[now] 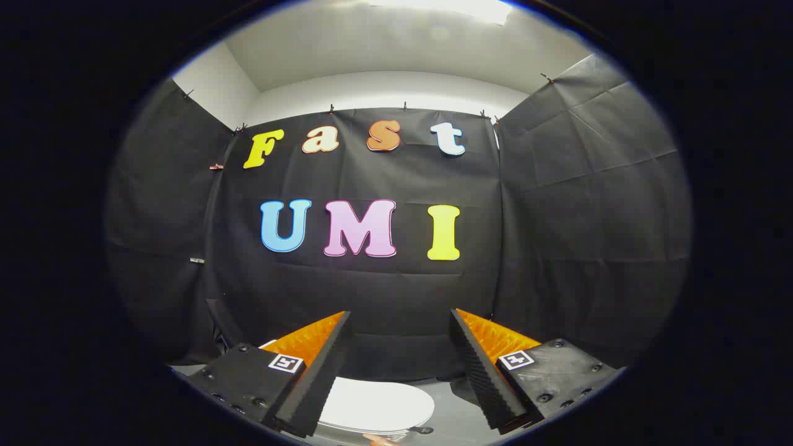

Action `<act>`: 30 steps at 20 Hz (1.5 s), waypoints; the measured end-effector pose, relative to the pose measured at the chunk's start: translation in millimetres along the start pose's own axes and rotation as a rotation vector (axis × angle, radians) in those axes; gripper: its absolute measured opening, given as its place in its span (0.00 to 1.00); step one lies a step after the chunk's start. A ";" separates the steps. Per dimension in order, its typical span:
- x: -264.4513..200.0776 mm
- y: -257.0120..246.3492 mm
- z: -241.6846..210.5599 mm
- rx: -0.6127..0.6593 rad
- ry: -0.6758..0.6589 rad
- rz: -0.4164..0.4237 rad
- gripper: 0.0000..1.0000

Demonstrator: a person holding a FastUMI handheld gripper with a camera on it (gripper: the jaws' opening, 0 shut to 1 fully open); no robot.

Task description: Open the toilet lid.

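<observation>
A white toilet lid (pixel 378 406) lies flat and closed low down, seen between and below my two fingers. My gripper (pixel 401 319) is held up above it, pointing at the black cloth wall, and stands open with nothing between its fingers (pixel 316 365). The lid's near part is hidden behind the fingers.
Black cloth walls (pixel 384 291) enclose the booth at the back and on both sides, with a white ceiling above. A grey floor (pixel 452 412) shows to the right of the toilet. A small pale shape (pixel 381 438) shows just below the lid.
</observation>
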State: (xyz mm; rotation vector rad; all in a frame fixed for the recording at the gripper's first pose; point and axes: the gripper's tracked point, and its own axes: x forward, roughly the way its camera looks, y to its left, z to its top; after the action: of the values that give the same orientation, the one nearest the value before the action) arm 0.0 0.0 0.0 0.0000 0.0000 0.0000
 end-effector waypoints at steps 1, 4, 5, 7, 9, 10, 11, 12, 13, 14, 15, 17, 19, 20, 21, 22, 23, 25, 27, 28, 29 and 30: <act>0.5 -0.5 -0.6 -0.001 0.001 -0.001 0.98; 1.1 -1.6 -0.7 0.002 0.004 -0.003 0.98; 0.3 -1.9 -0.9 0.002 0.005 -0.002 0.98; 1.6 -1.9 -0.7 0.001 0.006 -0.003 0.98; 1.3 -1.2 -0.1 -0.003 0.004 -0.003 0.98; 1.0 -1.2 0.1 -0.006 0.005 -0.004 0.99; 1.4 -2.2 -0.3 -0.007 0.005 -0.006 0.98; 1.9 -2.5 -0.2 -0.006 0.005 -0.008 0.98; 2.1 -2.9 0.8 -0.005 0.004 -0.010 0.98; 1.9 -2.7 1.7 -0.004 0.004 -0.010 0.98; 1.4 -3.0 1.3 -0.003 0.005 -0.011 0.98; 1.6 -3.2 0.9 -0.002 0.007 -0.013 0.98; 1.7 -3.5 0.6 -0.002 0.008 -0.016 0.98; 1.6 -3.3 0.3 0.000 0.008 -0.015 0.98; 1.3 -3.0 0.6 0.002 0.009 -0.016 0.98; 1.8 -3.1 0.3 0.005 0.009 -0.017 0.98; 1.9 -2.5 0.2 0.006 0.011 -0.018 0.98; 2.8 -2.1 -1.1 0.009 0.012 -0.019 0.99; 2.5 1.0 0.3 0.018 0.007 -0.011 0.99; 3.5 2.8 1.4 0.027 0.002 -0.004 0.99; 4.6 3.6 1.3 0.030 0.000 -0.002 0.99; 6.2 3.2 1.3 0.031 -0.001 -0.005 0.99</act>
State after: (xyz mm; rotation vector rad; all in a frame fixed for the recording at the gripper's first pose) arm 6.2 3.2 1.3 0.0305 -0.0008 -0.0050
